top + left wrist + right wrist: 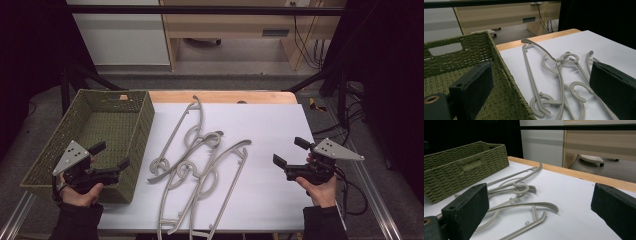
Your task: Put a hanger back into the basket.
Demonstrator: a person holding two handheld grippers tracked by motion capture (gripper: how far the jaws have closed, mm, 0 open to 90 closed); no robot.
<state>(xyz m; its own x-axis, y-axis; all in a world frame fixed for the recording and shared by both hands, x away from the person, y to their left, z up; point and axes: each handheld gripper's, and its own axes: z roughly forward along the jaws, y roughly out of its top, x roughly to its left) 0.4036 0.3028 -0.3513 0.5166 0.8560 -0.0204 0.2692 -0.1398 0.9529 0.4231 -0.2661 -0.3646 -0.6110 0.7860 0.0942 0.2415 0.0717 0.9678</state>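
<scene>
Several grey plastic hangers point(212, 139) lie tangled in a heap on the white sheet, in the middle of the table. A green woven basket point(145, 120) stands at the left with nothing visible inside. My left gripper point(112, 155) hovers over the basket's near right corner, open with nothing between its jaws. In the left gripper view the gripper point(541, 82) faces the hangers point(567, 58) past the basket rim point(506, 75). My right gripper point(290, 151) is held right of the heap, also open and bare. Its own view has the gripper point(540, 205) pointing toward the hangers point(520, 187) and the basket point(466, 165).
The white sheet point(270, 125) covers a wooden tabletop point(220, 96), with bare room at the right and far side. Cables point(350, 125) hang off the table's right side. A pale cabinet point(225, 25) stands on the floor beyond the table.
</scene>
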